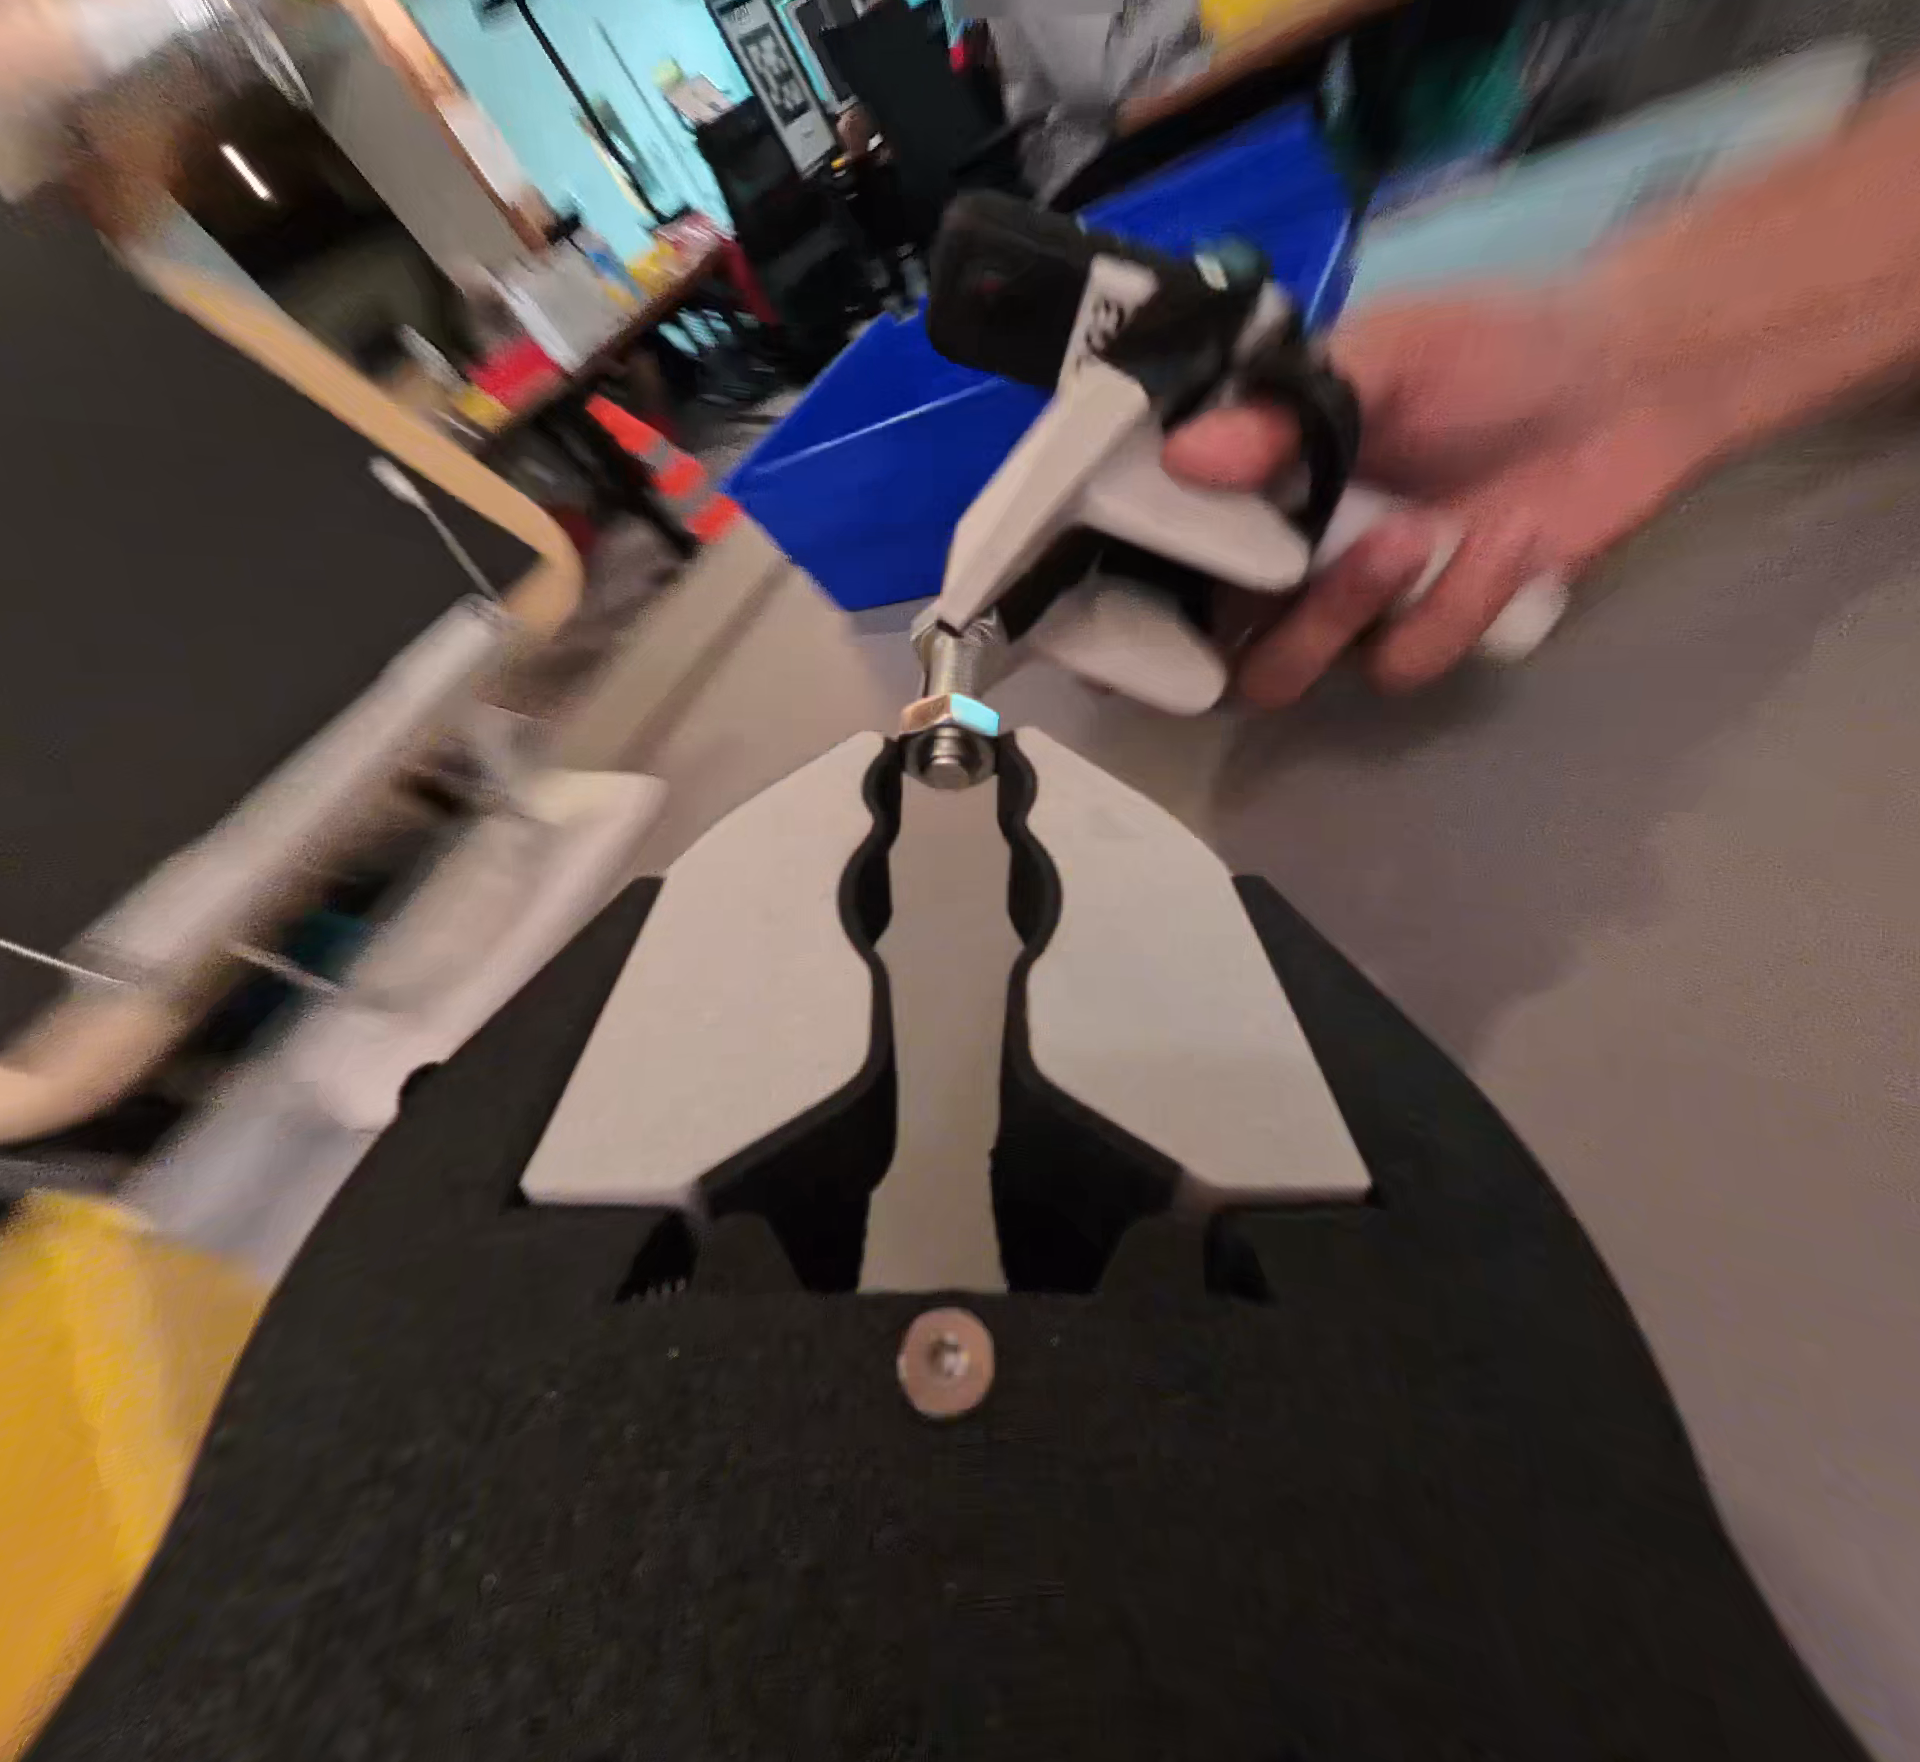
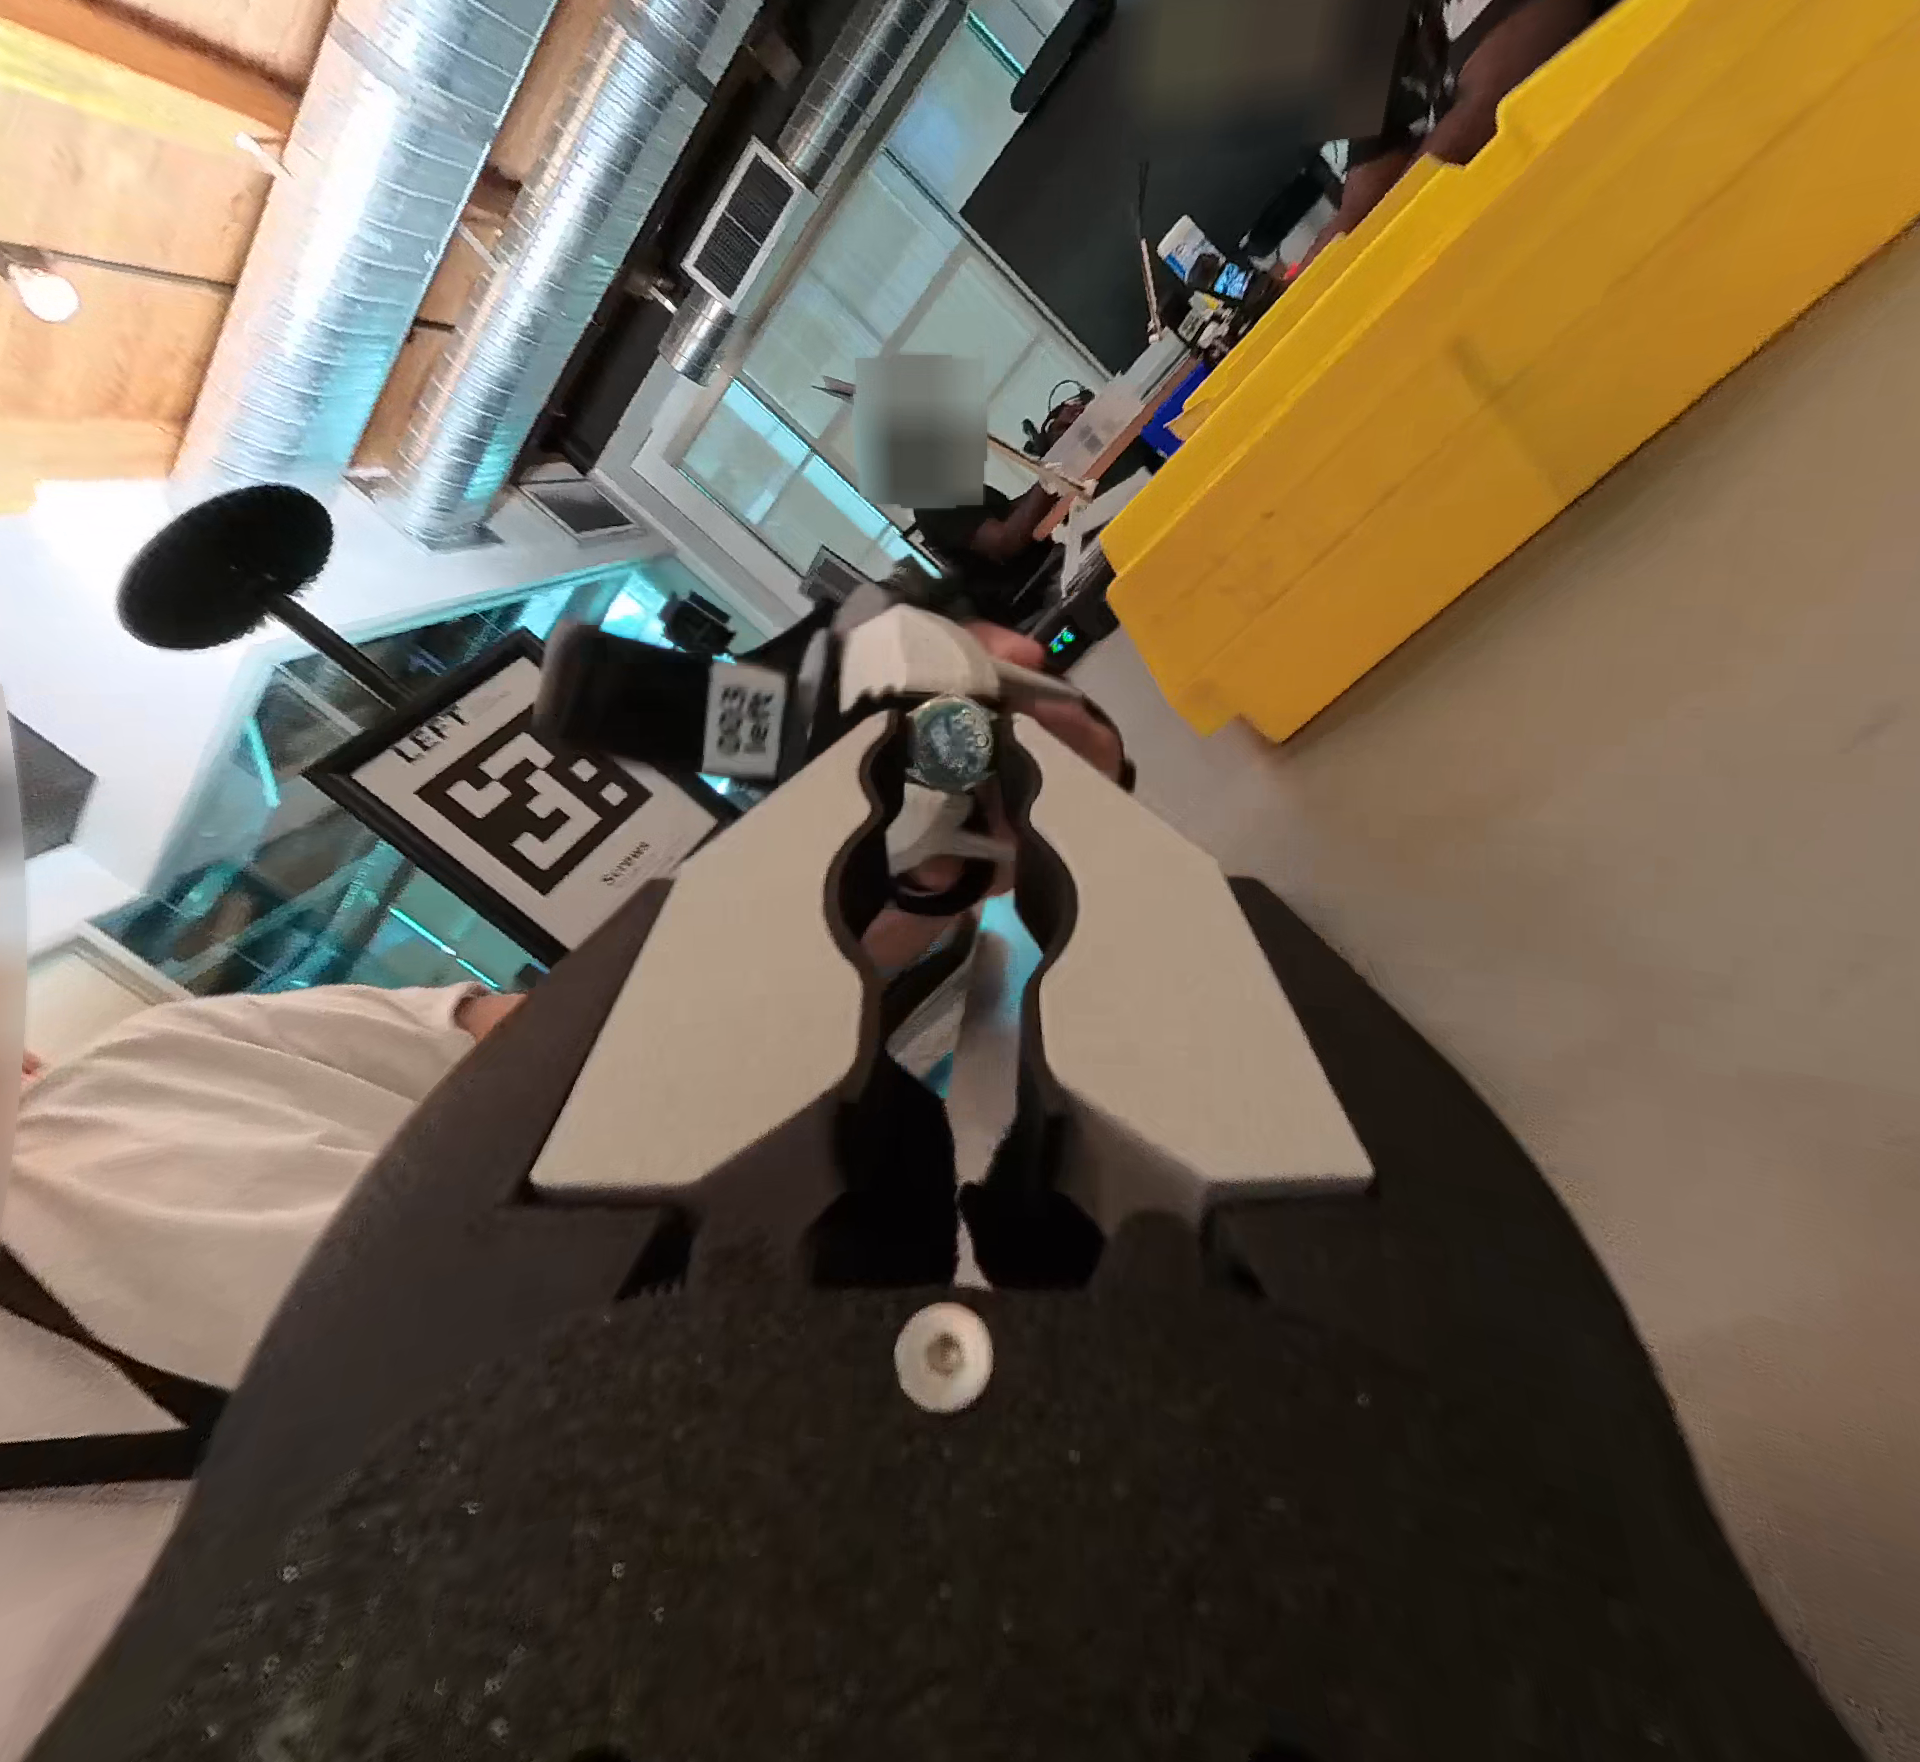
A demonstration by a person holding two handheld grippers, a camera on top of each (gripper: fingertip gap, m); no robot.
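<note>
My left claw grips the hex nut at twelve o'clock — my right claw clamps the bolt's head.

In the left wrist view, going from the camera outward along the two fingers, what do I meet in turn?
Left gripper fingertips closed around a hex nut → threaded bolt → right gripper clamped on the bolt's far end → the hand holding that gripper → blue bin.
</note>
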